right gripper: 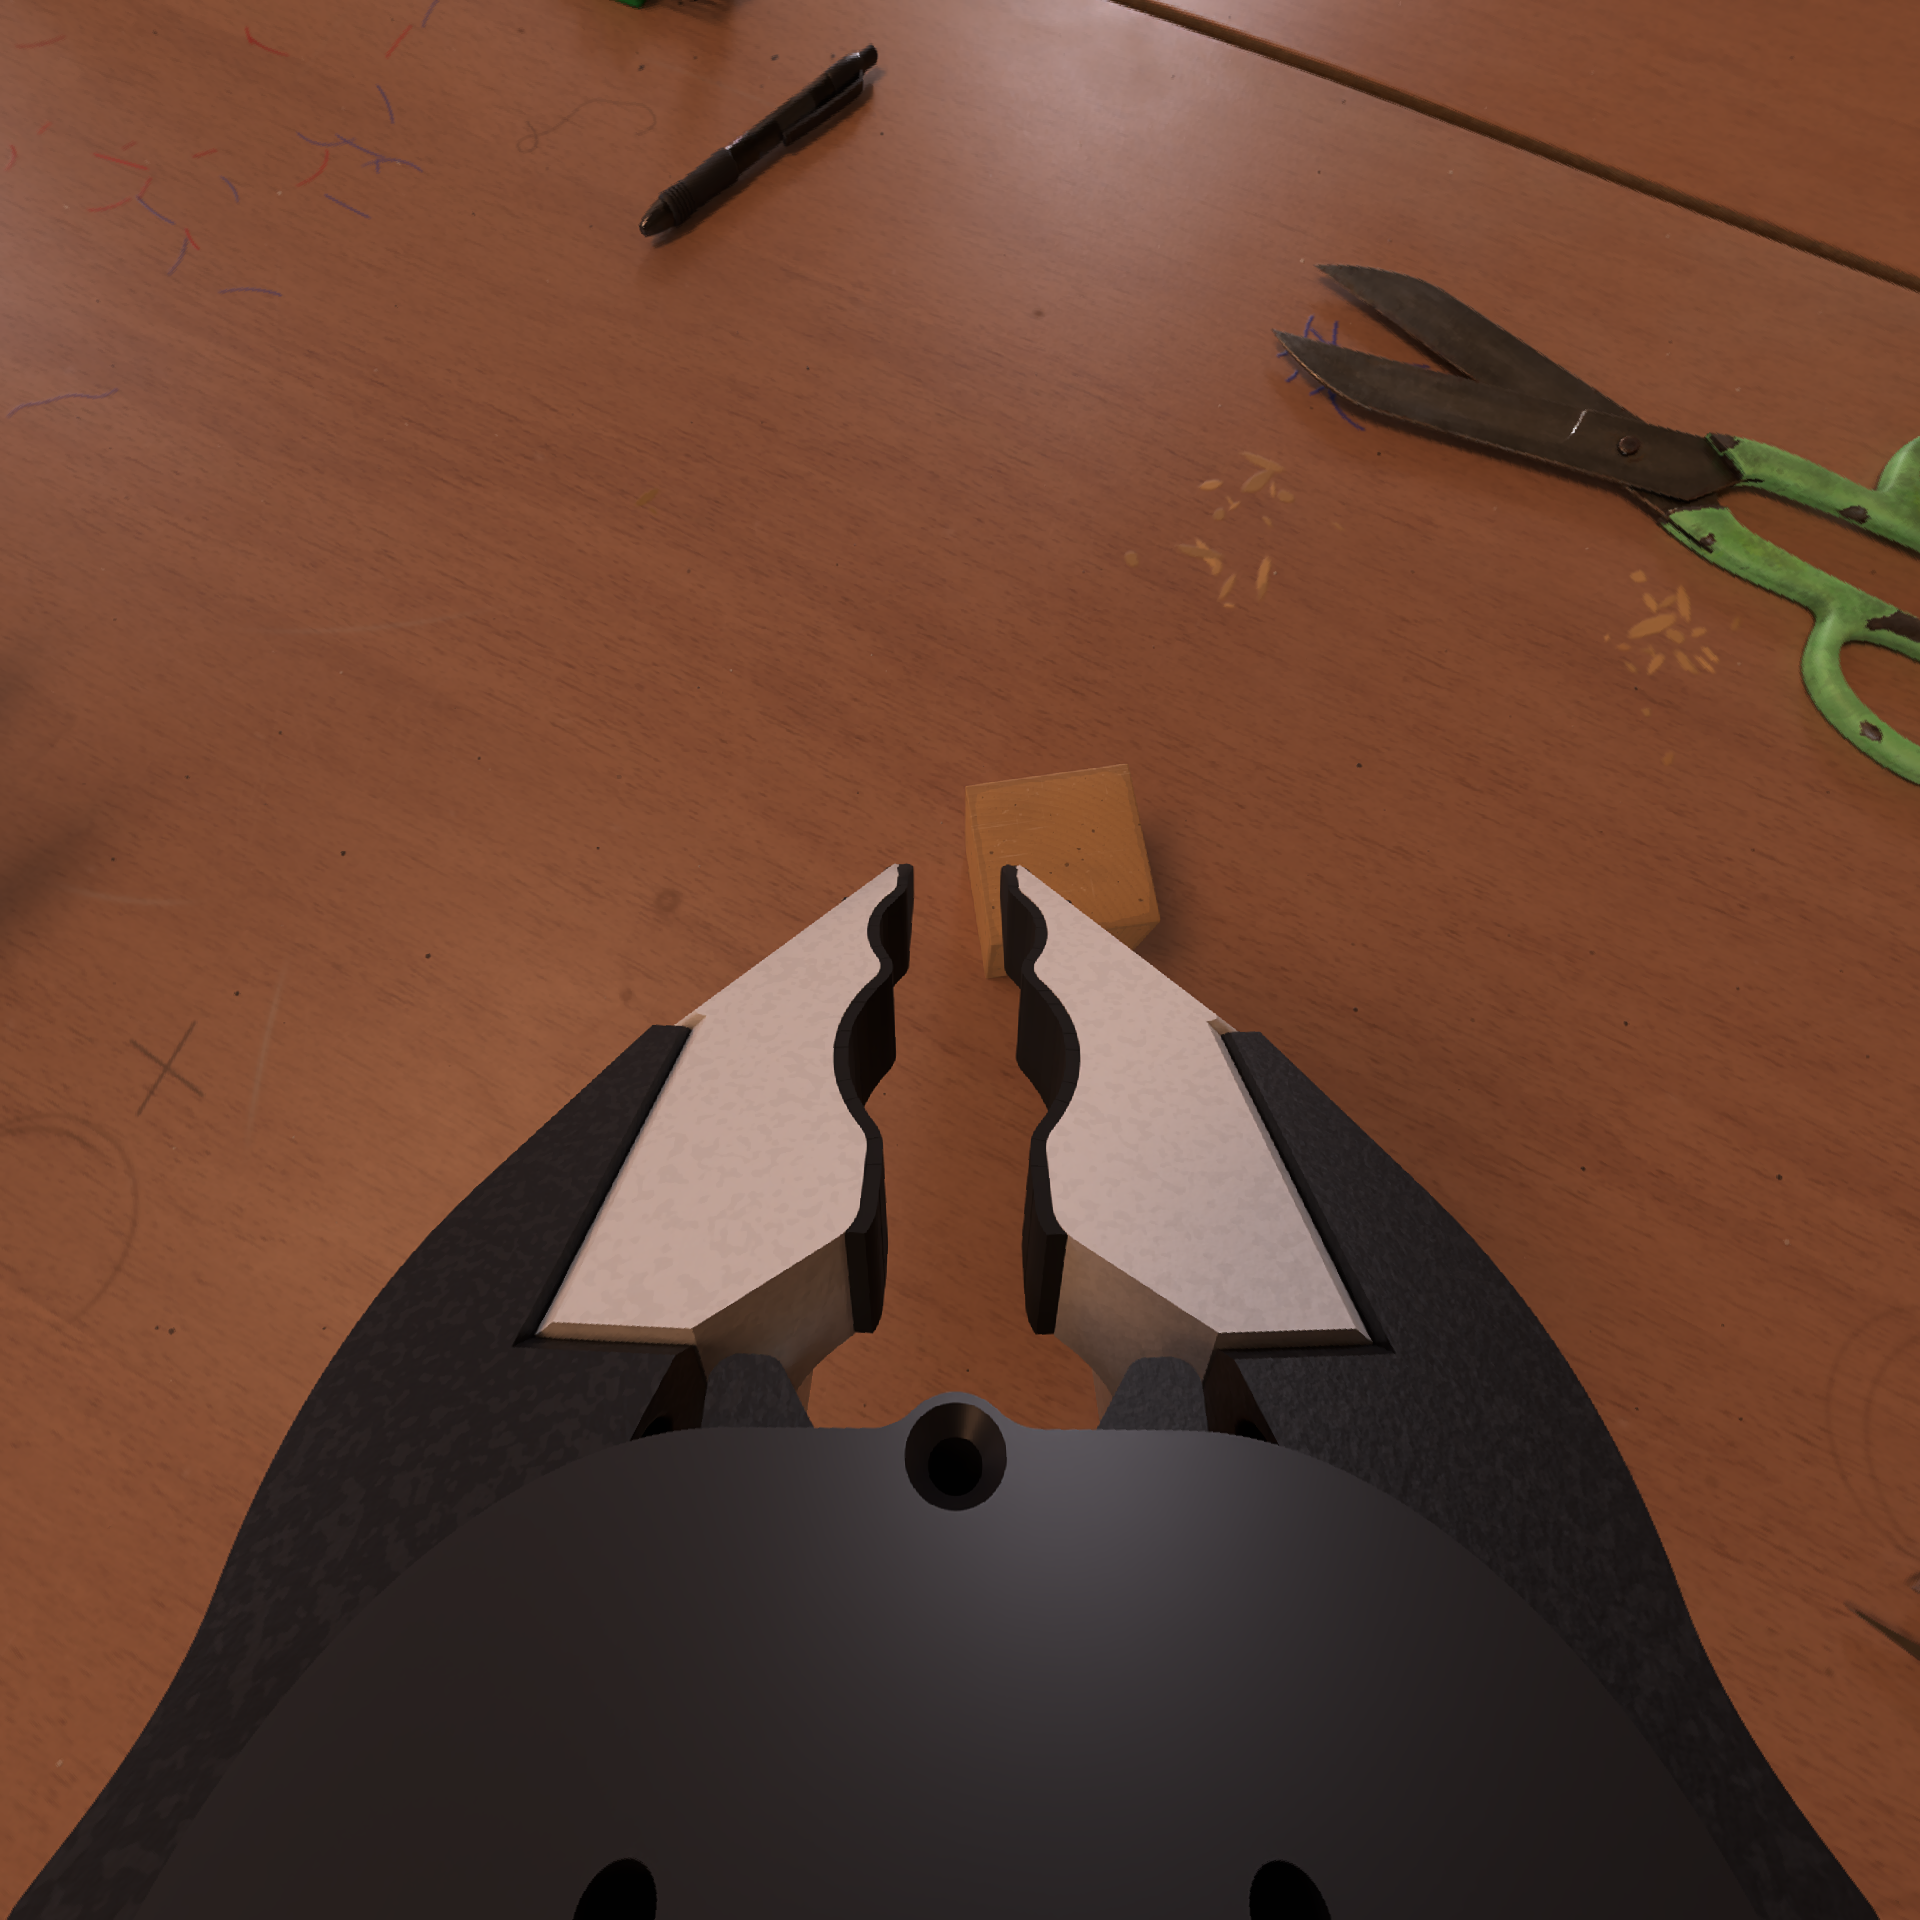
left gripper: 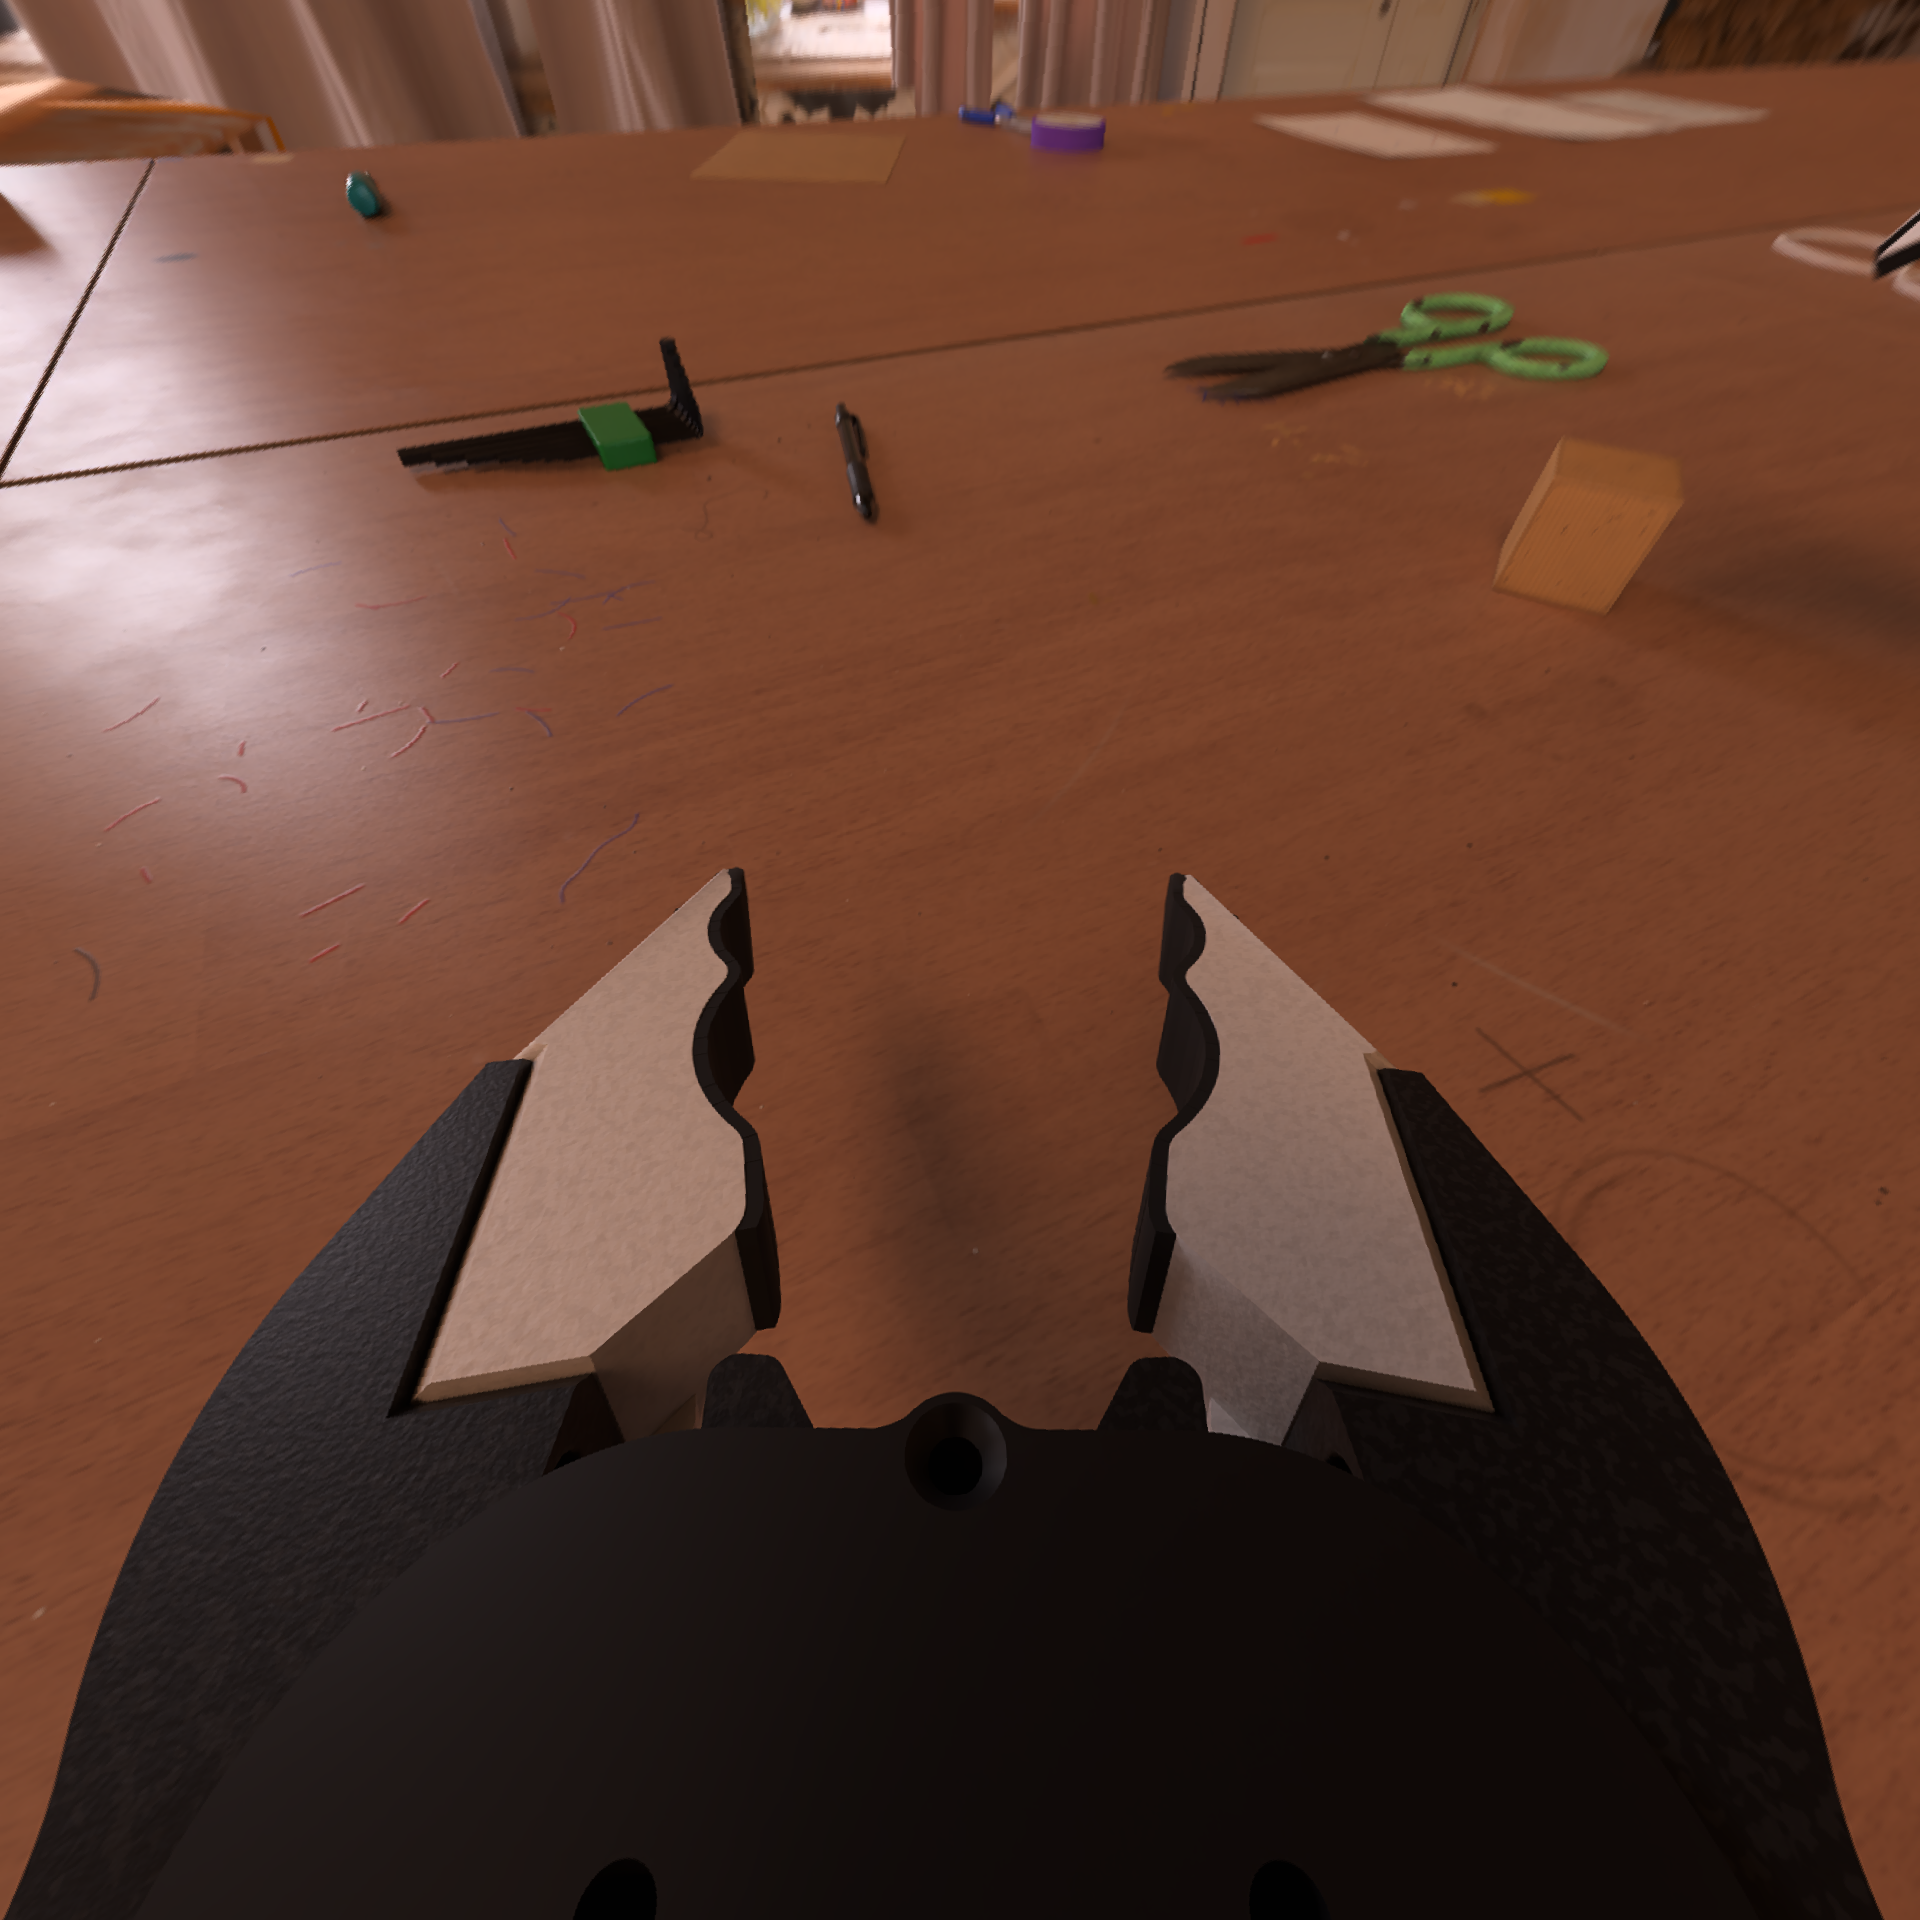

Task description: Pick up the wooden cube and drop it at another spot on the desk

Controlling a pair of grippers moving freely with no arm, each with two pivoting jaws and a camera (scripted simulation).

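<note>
The wooden cube [right gripper: 1070, 842] rests on the brown desk [right gripper: 520, 623], just beyond my right gripper's [right gripper: 956, 873] fingertips and a little to their right. The right finger [right gripper: 1101, 997] covers the cube's near corner. The right gripper's jaws stand a narrow gap apart, narrower than the cube, with nothing between them. In the left wrist view the cube [left gripper: 1590, 525] lies far off at the right. My left gripper [left gripper: 956, 883] is wide open and empty above bare desk [left gripper: 935, 727].
Green-handled scissors [right gripper: 1621, 447] lie right of the cube, also in the left wrist view [left gripper: 1392, 353]. A black pen [right gripper: 758, 140] lies ahead, left. A black hex key set with a green holder [left gripper: 582, 436], a purple tape roll [left gripper: 1067, 133] and papers [left gripper: 1455, 120] lie farther back.
</note>
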